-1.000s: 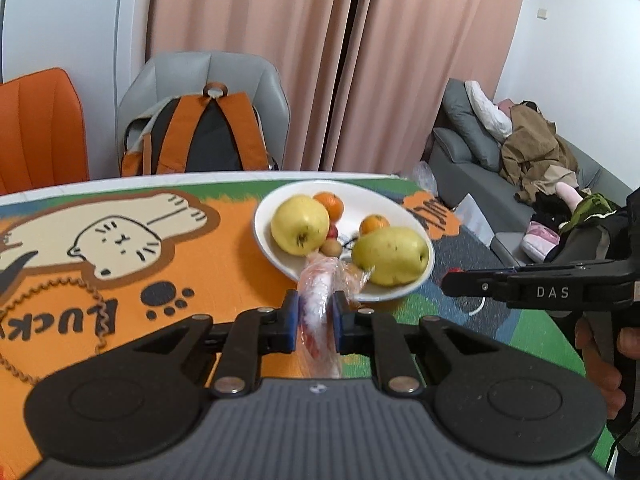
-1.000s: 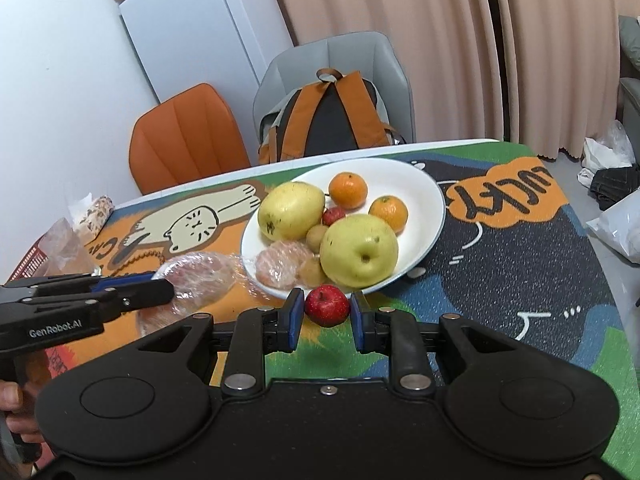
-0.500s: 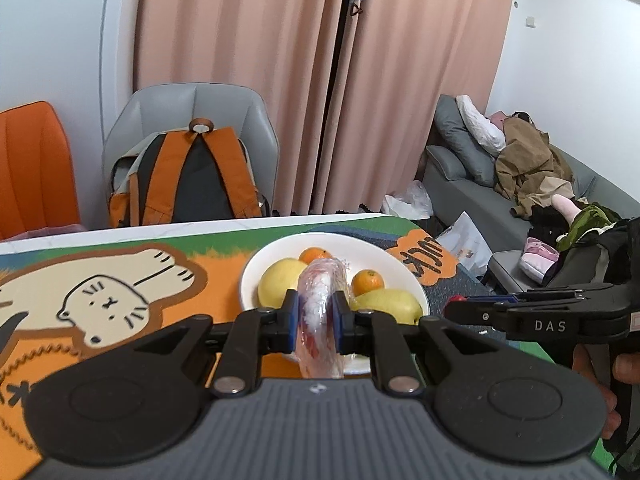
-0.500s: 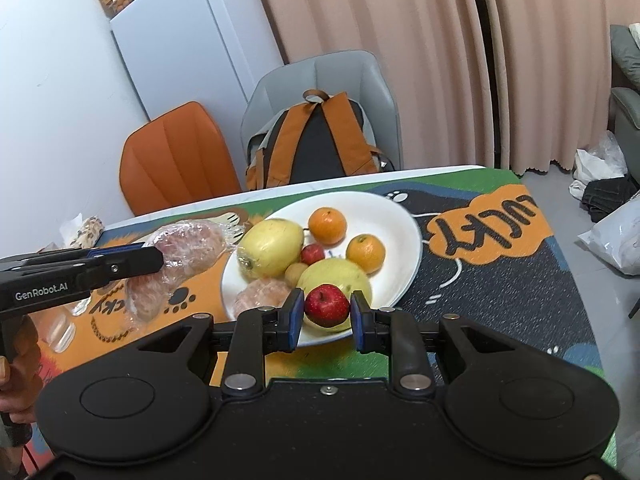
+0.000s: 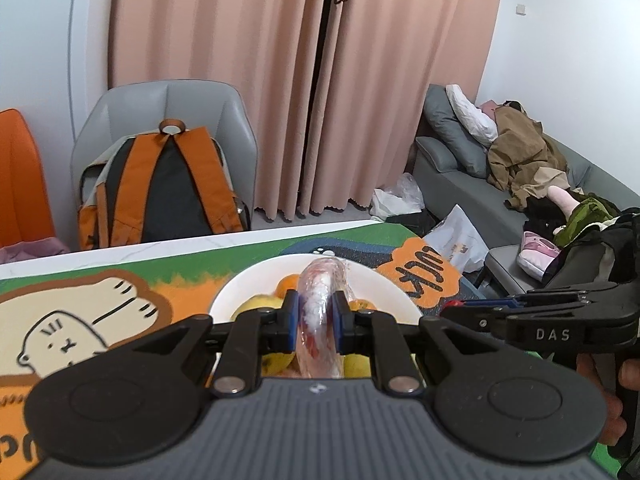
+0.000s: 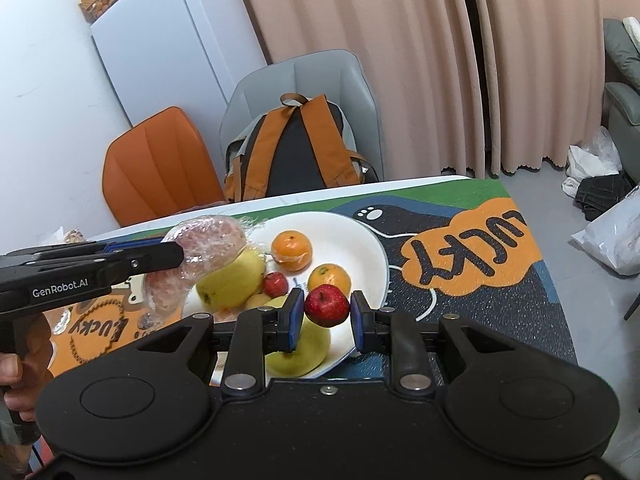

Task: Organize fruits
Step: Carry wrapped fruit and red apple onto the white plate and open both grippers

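jaws first: the right gripper point(image 6: 327, 320) has its jaws pinching a small red apple point(image 6: 327, 305), held in the air over the near edge of the white plate point(image 6: 362, 240). the left gripper point(image 5: 314, 320) has its jaws pressed onto a piece of fruit in plastic wrap point(image 5: 320, 312), also lifted; from the right wrist view the wrapped fruit point(image 6: 206, 246) hangs over the left side of the plate, above one of the yellow fruits.

step in hand, as i judge it: both pieces are being carried to the plate, neither set down yet. the next move calls for lowering each one into a free spot and then spreading the jaws. the bare part of the plate is on the far and right side, so the apple has room there; the wrapped fruit has less room on its side and could roll off the pile if let go too high.

on the plate: two large yellow fruits point(image 6: 232, 278), two oranges point(image 6: 292, 250), a second small red fruit point(image 6: 275, 284) in the middle, and something pale tucked beside it that i cannot name. another wrapped piece lies at the plate's near left edge, partly hidden. the plate sits on a bright cartoon mat point(image 6: 472, 256) on the table.
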`<state>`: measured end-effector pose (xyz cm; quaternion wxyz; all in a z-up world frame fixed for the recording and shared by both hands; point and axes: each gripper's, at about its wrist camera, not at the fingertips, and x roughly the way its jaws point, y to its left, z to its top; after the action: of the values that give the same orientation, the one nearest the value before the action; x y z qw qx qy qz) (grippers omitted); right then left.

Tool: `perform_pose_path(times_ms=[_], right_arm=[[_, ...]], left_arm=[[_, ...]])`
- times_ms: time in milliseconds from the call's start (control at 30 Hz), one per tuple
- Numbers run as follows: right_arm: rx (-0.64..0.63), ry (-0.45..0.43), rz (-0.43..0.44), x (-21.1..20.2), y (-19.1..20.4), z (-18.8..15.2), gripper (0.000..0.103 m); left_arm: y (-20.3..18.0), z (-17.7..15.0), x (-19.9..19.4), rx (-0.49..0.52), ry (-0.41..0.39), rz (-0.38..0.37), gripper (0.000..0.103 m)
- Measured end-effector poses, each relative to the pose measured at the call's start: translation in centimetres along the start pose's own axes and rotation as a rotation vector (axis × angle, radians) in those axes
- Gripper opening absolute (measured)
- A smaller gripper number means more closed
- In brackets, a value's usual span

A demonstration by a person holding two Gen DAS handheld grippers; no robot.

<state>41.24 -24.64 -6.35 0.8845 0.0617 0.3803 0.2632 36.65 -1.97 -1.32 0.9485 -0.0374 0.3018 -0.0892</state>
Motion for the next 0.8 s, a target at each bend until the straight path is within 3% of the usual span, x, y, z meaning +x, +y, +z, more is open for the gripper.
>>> perform_pose_path(times_ms=[467,800], right_arm=[[0.053,0.005,0.004,1.1,-1.9,0.6,0.028],[0.055,0.019,0.004,0.7,-1.6,-0.1,0.028]], left_arm=[[-1.4,1.8,5.0,0.033,0.015,-0.043,0.015],[-2.1,1.1,5.2,0.074,0.059,0.002,0.018]])
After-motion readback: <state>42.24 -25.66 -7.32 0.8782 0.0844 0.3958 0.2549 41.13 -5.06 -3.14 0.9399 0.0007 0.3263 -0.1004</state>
